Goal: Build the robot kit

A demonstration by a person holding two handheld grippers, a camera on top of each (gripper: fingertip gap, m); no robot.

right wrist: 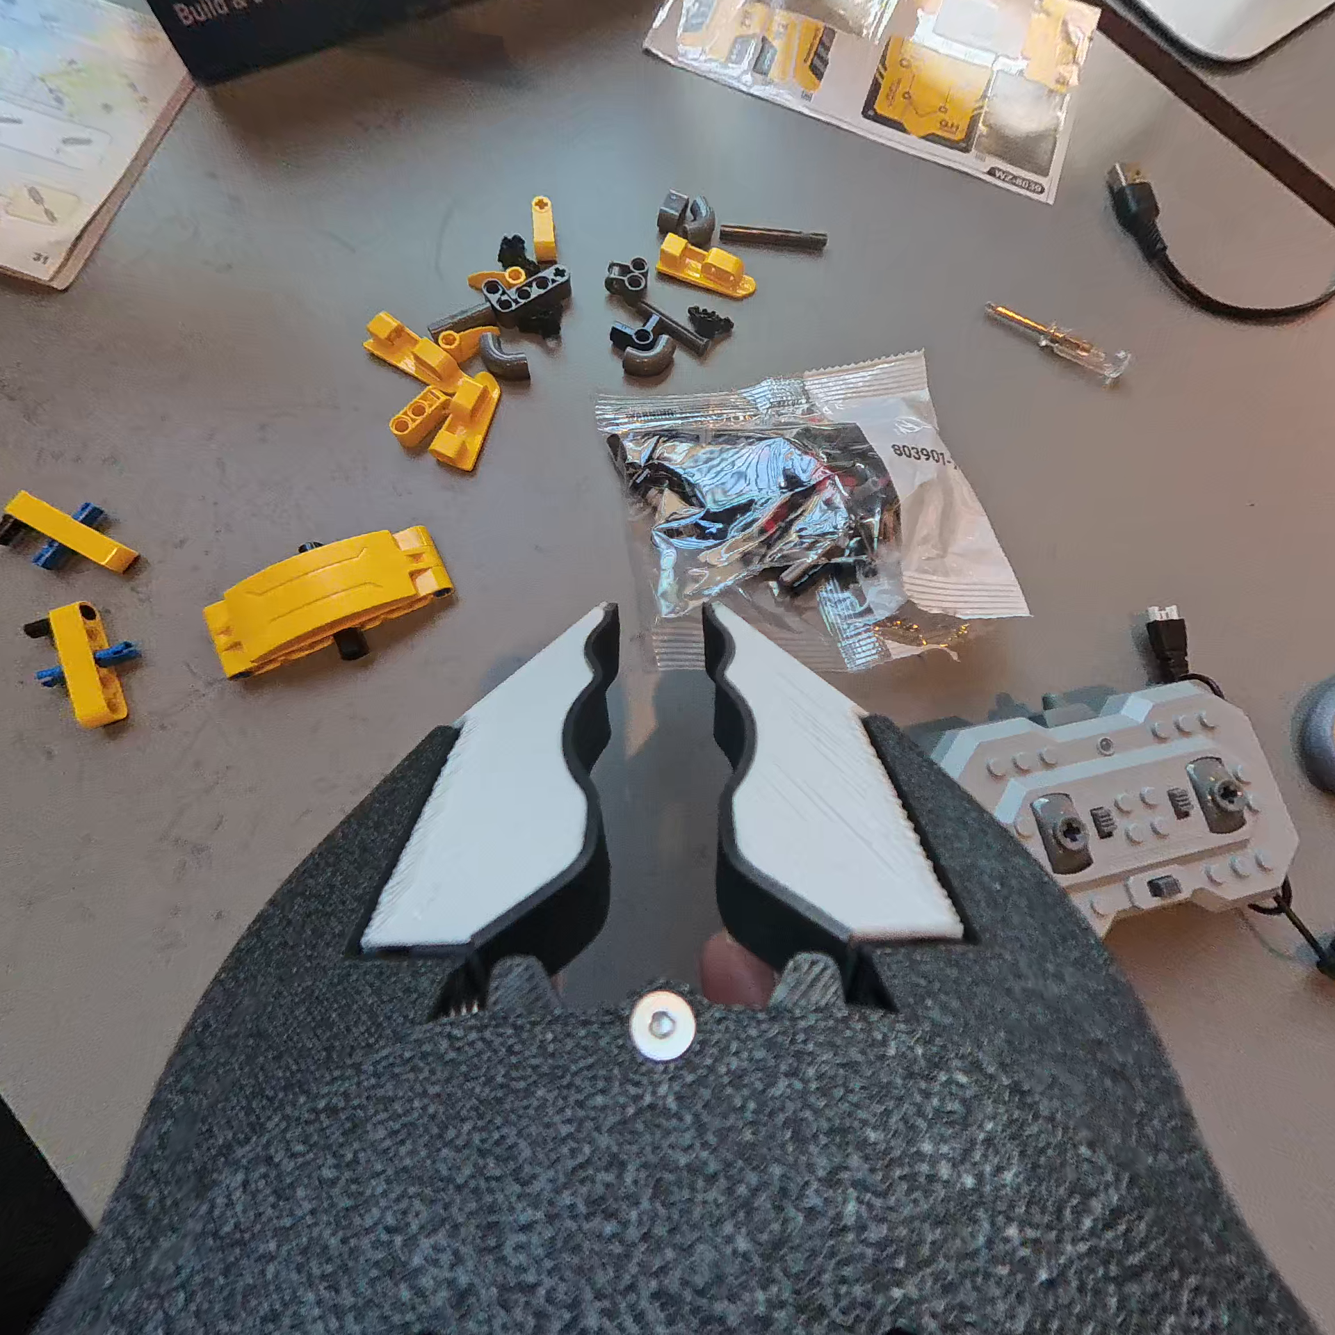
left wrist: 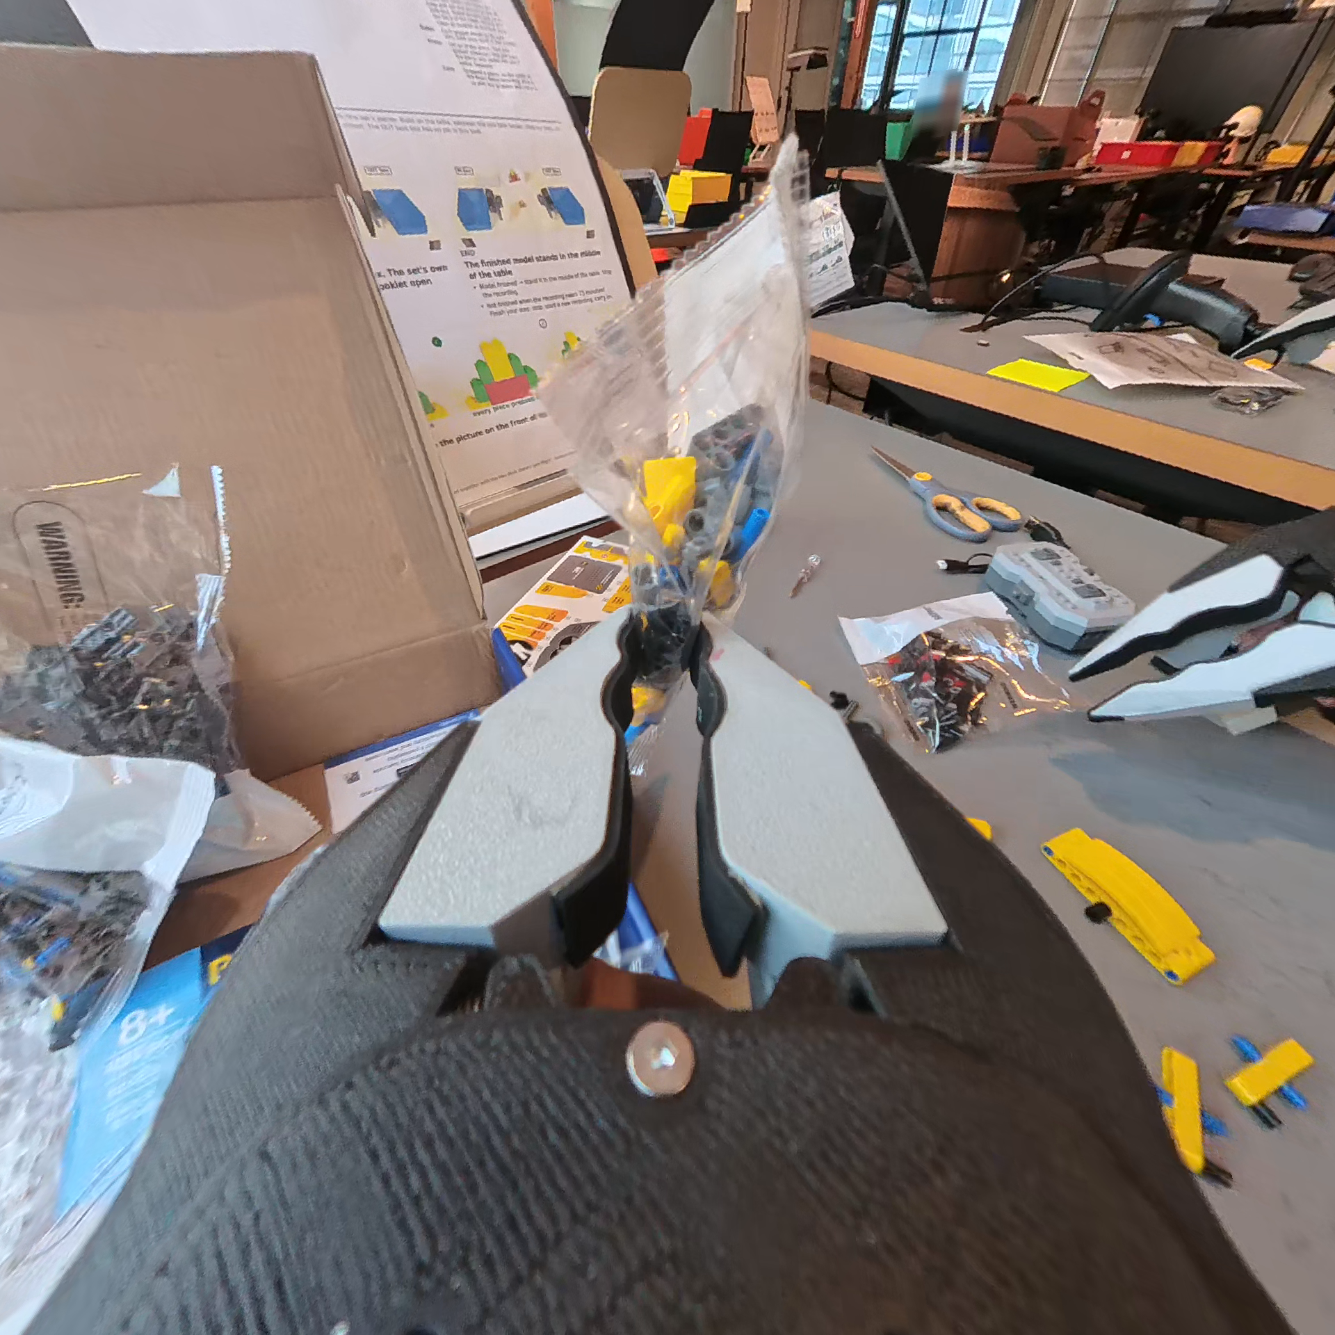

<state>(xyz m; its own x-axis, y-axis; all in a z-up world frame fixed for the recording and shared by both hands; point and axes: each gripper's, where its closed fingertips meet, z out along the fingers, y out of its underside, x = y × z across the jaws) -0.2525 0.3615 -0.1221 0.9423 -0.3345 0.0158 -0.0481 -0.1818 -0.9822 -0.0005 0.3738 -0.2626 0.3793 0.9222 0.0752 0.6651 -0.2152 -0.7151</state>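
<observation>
Left wrist view: left hand-held gripper (left wrist: 661, 636) clamped on clear parts bag (left wrist: 693, 433), right hand-held gripper (right wrist: 661, 621) apart, sealed packet (right wrist: 802, 506) just beyond its tips.

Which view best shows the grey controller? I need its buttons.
Right wrist view: the grey controller lies close, top face and buttons clear. Left wrist view shows it far off, small, partly behind the right gripper.

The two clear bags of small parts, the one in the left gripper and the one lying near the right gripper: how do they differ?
The held bag hangs in the air, pinched by the left gripper; the flat bag lies on the grey table, just ahead of the open right gripper. The held bag shows yellow, blue and grey parts; the flat bag shows mostly black ones. Both are clear plastic.
</observation>
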